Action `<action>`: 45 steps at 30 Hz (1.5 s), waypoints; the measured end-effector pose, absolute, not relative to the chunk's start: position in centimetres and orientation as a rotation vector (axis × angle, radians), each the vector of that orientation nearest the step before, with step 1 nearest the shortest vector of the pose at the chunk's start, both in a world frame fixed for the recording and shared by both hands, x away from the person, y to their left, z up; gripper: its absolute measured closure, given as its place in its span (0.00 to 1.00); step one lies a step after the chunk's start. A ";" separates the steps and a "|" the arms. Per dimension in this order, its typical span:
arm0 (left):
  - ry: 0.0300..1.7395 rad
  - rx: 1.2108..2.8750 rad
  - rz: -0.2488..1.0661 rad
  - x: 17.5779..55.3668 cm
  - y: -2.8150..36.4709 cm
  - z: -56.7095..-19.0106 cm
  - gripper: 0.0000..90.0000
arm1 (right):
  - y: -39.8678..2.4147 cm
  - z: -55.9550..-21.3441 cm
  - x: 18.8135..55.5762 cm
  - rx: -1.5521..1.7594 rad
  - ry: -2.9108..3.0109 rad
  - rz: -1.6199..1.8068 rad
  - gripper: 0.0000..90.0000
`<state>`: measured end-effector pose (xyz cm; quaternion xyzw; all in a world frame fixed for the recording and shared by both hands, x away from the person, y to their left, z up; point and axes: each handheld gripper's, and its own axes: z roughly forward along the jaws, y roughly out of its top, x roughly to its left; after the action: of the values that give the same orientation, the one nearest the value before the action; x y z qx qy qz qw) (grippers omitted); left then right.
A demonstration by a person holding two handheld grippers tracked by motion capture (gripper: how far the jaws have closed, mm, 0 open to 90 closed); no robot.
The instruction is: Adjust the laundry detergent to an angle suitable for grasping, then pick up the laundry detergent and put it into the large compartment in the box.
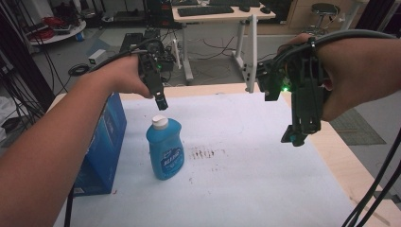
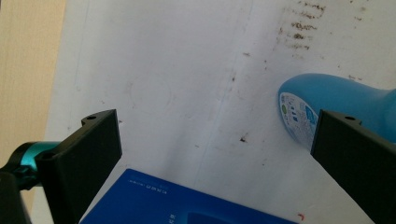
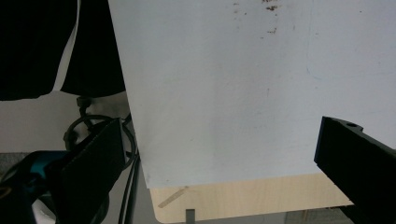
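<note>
A blue bottle point(image 1: 165, 149) stands upright on the white table sheet point(image 1: 246, 179), just beside a blue box point(image 1: 105, 142). The left gripper point(image 1: 161, 103) hangs above its white cap, jaws wide and empty; the right gripper point(image 1: 297, 135) hovers well apart near the table's right edge, jaws likewise wide.

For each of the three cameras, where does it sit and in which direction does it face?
High view: above the person's side, facing forward and down on the table; both forearms, left gripper and right gripper show.
Left gripper view: on the left gripper, looking down at the blue bottle and blue box; its open fingers show.
Right gripper view: looks down at the table edge; open fingers show.
Shared: bottle and box, high and left views.
</note>
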<state>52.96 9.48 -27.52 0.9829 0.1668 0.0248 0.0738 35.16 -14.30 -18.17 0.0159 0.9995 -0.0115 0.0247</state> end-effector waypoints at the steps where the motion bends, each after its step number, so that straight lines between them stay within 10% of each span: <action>1: 0.504 2.952 0.076 53.0 9.5 -27.6 0.02 | -14.2 -18.2 35.2 0.040 3.092 -0.043 0.01; 45: 0.611 2.875 0.080 49.1 10.3 -22.4 0.02 | -14.7 -18.5 35.8 0.010 3.058 -0.020 0.01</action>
<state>49.13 10.28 -22.38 0.9729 0.2066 0.0271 0.1006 35.81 -14.67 -18.54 0.0031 0.9991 -0.0067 0.0417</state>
